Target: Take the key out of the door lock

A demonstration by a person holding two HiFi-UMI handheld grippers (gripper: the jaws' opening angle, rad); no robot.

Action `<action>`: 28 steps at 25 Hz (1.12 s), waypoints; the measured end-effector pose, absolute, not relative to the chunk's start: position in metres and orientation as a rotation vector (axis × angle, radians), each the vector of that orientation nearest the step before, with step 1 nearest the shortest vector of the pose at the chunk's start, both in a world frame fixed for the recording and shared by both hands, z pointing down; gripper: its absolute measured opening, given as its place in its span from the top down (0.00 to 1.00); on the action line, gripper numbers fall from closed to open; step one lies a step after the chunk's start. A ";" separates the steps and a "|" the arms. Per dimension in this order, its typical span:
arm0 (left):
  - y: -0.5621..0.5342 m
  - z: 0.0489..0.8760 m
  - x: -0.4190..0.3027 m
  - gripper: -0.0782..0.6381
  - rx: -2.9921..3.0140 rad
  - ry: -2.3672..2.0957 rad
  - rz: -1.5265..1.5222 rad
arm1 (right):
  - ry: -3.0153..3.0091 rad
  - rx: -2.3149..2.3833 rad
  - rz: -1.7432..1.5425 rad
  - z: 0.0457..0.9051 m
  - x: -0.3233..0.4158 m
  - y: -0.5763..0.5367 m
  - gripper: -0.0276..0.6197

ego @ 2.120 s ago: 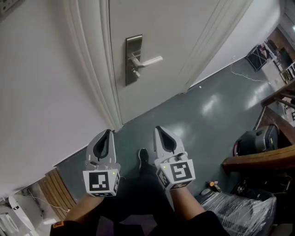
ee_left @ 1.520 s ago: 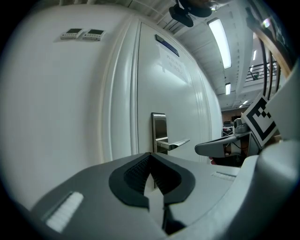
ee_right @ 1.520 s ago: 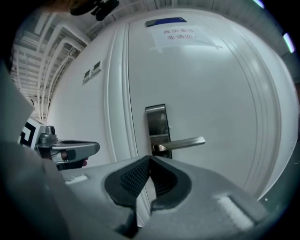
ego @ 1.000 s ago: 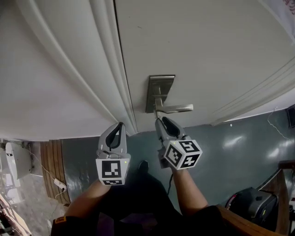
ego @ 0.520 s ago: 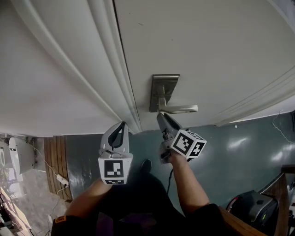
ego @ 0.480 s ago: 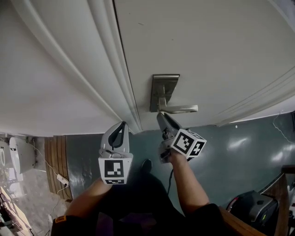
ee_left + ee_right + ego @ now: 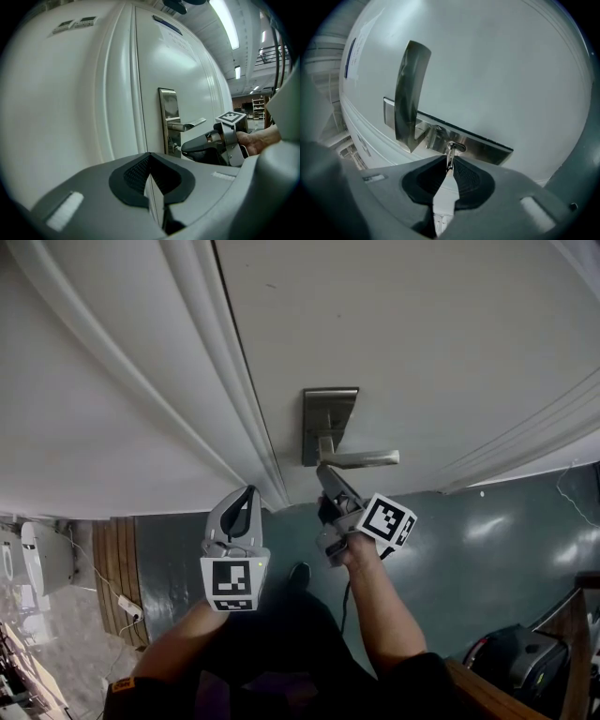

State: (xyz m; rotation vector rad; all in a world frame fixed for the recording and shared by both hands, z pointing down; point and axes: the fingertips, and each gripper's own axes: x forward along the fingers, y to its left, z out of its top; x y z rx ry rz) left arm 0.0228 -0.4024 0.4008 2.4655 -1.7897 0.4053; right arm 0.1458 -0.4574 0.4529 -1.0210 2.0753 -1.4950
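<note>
We grip the key at a white door (image 7: 403,324).
Its frame (image 7: 220,381) edge runs left of the lock plate (image 7: 328,413), with open floor (image 7: 469,540) below. Our left gripper (image 7: 247,493) hangs clear, jaws together and empty. Our right gripper (image 7: 322,469) is closing on the key (image 7: 450,155), seated in the lock under the handle (image 7: 361,460).

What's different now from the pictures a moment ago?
The right gripper reached up to the lock under the door handle, rolled sideways, and its jaws are closing around the key between them. The left gripper stayed back, shut; the key is still in the lock.
</note>
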 end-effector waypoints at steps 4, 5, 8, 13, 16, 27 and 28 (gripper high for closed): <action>-0.402 0.403 0.023 0.87 2.460 -1.785 0.410 | 2.013 -0.968 -1.516 0.454 0.148 -0.458 0.91; -0.401 0.403 0.022 0.87 2.458 -1.783 0.410 | 1.982 -0.948 -1.526 0.454 0.148 -0.458 0.92; -0.401 0.405 0.022 0.87 2.451 -1.778 0.409 | 1.905 -0.904 -1.547 0.455 0.148 -0.457 0.93; -0.399 0.409 0.021 0.87 2.441 -1.768 0.407 | 1.817 -0.895 -1.569 0.458 0.150 -0.456 0.93; -0.400 0.414 0.019 0.87 2.426 -1.754 0.402 | 1.788 -0.884 -1.575 0.462 0.151 -0.453 0.93; -0.393 0.409 0.014 0.87 2.409 -1.728 0.377 | 1.750 -0.873 -1.591 0.459 0.152 -0.411 0.94; -0.393 0.411 0.014 0.87 2.405 -1.725 0.380 | 1.752 -0.876 -1.593 0.460 0.152 -0.407 0.94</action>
